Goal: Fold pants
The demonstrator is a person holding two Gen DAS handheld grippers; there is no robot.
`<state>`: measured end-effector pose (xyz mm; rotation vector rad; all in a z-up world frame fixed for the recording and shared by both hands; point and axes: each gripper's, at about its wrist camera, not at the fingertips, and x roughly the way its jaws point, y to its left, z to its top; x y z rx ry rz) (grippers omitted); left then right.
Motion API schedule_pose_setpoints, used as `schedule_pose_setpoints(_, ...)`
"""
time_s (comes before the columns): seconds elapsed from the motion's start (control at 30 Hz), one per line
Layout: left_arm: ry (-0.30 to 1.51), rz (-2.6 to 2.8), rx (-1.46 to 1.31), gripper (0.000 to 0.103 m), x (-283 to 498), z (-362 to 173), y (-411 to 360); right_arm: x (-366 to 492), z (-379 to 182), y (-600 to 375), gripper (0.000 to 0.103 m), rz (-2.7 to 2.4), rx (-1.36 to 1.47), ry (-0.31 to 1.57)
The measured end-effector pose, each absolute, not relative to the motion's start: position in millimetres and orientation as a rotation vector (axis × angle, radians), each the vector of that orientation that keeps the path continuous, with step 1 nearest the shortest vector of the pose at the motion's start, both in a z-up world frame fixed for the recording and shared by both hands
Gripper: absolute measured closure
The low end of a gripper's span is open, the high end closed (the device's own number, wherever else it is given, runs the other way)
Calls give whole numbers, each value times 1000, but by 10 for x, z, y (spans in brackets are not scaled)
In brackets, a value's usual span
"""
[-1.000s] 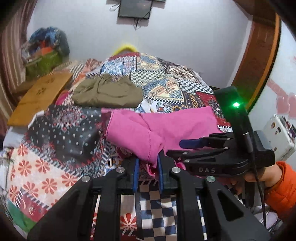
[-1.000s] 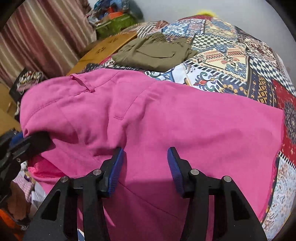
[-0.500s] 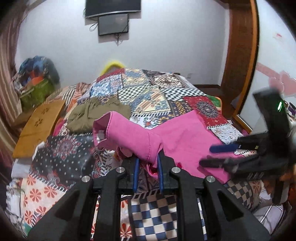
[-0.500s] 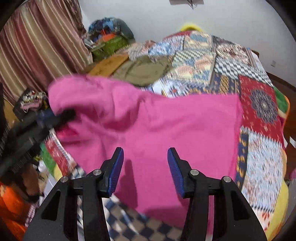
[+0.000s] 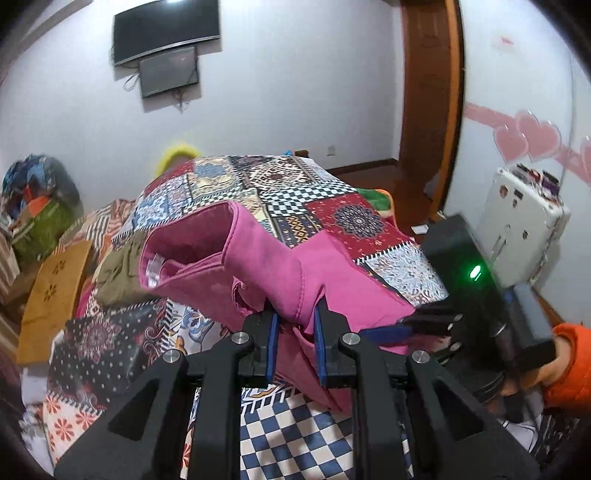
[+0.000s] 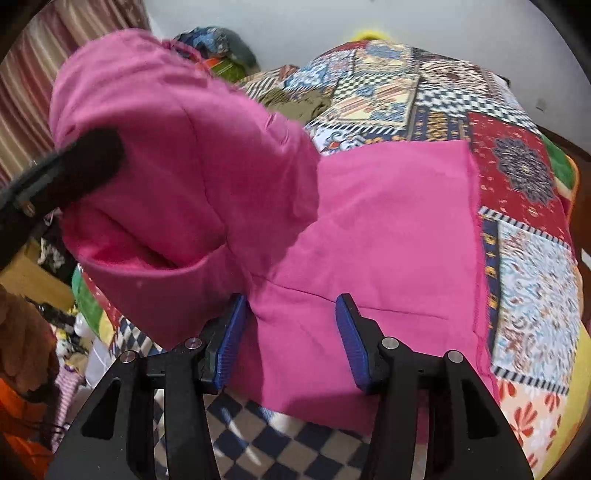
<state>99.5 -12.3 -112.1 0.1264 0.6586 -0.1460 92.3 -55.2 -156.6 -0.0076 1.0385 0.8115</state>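
Between the blue pads of the left gripper, in its own wrist view, a bunched fold of the pink pants is pinched tight and held up off the patchwork bedspread, the open waistband gaping toward the camera. That view alone also shows the right gripper from the side, low at the pants' near edge, an orange sleeve behind it, and farther back the olive garment, a wall-mounted screen and the wooden door frame. The right wrist view shows what the left cannot: the right gripper's jaws stand spread above the flat part of the pants, pressing on nothing, and the lower leg portion lies smooth across the bedspread, with the raised fold looming at the left. Compared with a second ago, the waistband end has been lifted and carried over toward the flat half, and the pants no longer lie spread out.
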Motion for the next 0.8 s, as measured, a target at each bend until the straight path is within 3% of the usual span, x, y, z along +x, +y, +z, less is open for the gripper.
schedule_pose_setpoints(0.2, 662, -187, 219, 87, 1007, -1110, -327, 836, -1454, -1019, 56, 713, 14, 988)
schedule_pose_setpoints(0.43, 680, -242, 285, 87, 1092, -1140, -605, 910, -1868, -1110, 54, 698, 68, 1087)
schedule_pose_setpoints(0.8, 735, -343, 302, 87, 1329, -1233, -948, 888, -1708, -1340, 54, 709, 157, 1028)
